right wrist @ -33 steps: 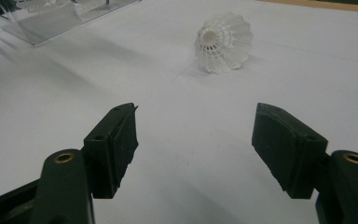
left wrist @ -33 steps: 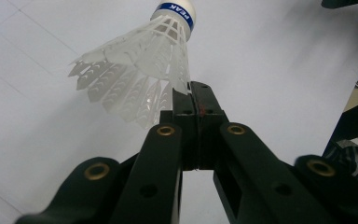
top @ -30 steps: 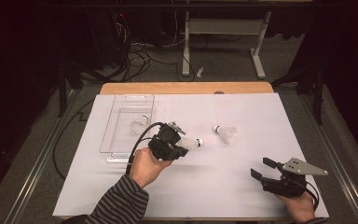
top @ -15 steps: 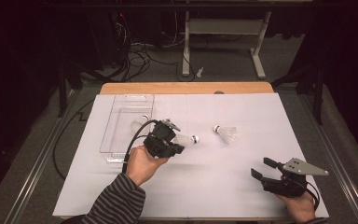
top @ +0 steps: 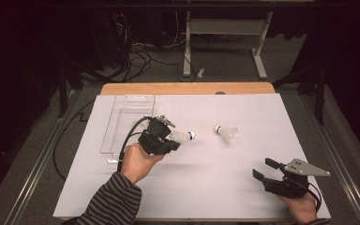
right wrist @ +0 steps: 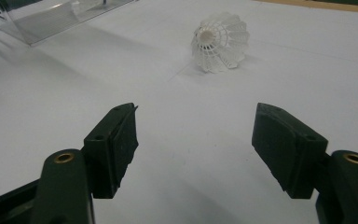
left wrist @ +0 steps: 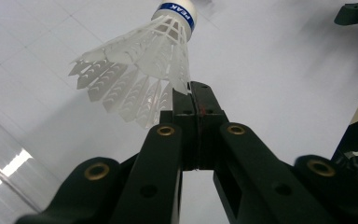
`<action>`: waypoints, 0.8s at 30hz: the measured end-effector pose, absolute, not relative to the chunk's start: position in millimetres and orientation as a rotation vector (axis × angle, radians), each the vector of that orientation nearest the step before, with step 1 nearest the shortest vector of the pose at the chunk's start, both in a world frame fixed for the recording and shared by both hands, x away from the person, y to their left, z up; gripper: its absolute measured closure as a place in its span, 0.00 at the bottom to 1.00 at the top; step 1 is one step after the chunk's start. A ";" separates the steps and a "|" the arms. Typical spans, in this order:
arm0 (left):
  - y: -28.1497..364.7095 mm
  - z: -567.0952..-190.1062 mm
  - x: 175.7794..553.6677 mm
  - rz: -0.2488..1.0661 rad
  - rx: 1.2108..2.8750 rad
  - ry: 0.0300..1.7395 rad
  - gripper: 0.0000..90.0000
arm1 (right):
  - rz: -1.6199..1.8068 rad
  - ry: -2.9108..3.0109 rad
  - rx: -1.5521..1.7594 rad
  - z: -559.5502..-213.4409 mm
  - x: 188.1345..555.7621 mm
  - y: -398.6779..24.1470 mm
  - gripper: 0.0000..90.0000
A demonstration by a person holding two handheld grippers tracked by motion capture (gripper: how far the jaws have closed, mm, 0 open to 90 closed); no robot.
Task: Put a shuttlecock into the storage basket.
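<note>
A: Why is our left claw [top: 171, 138] clenched on the shuttlecock [left wrist: 142, 63] skirt edge?

B: To carry it above the counter [top: 206, 178], probably toward the clear tray [top: 122, 117]. Our right claw [right wrist: 196, 140] rests released.

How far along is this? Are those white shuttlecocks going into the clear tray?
Probably, though nothing is packed yet: the clear tray looks empty. In hand: the left gripper pinches one shuttlecock by its skirt edge, lifted beside the tray. Left: the second shuttlecock lies on the white sheet, and the right gripper waits open, facing it.
</note>
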State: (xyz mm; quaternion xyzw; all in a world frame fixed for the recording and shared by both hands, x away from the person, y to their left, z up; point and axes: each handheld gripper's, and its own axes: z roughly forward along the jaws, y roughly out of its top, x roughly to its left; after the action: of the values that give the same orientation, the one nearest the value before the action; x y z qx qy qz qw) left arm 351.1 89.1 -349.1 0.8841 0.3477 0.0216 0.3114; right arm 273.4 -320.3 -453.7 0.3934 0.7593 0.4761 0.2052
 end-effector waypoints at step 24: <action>111.8 -340.8 356.4 0.109 2.278 0.992 1.00 | 1.325 2.119 1.094 -453.8 273.6 -319.7 0.35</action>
State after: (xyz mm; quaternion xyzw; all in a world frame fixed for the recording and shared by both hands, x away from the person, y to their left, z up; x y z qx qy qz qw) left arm 356.4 111.8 -340.8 0.8673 0.3779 0.0414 0.3213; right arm 273.6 -319.7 -453.8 0.3924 0.7603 0.4752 0.2052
